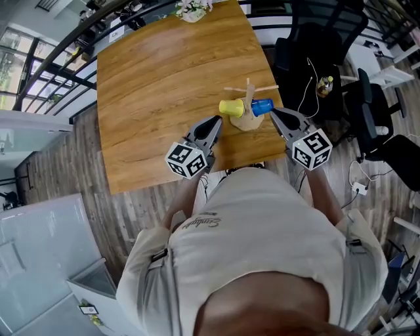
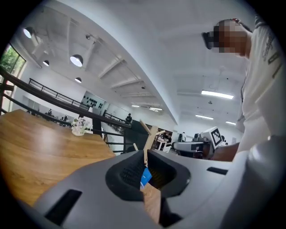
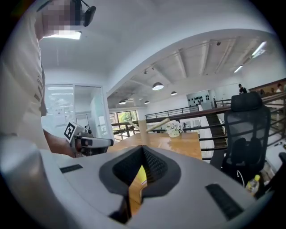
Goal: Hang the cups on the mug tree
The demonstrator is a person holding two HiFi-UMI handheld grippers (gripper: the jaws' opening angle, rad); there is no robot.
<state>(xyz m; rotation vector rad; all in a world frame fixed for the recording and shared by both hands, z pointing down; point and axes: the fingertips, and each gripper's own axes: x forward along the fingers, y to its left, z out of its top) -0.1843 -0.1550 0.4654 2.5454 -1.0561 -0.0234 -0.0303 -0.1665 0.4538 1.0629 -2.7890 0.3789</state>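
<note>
Grey left gripper [image 1: 218, 120], jaws clamped together on nothing, tips just short of the yellow cup [image 1: 231, 107]. Right gripper [image 1: 274, 111] matches it, pinched closed and empty, tips close by the blue cup [image 1: 262, 106]. Both cups are on the wooden mug tree [image 1: 245, 123], yellow on its left side, blue on its right, hugging the trunk above the round base. The tree stands near the front right edge of the wooden table [image 1: 157, 79]. Far end, a small flower vase [image 1: 192, 9]; off to the right, a black office chair [image 1: 315, 33].
</note>
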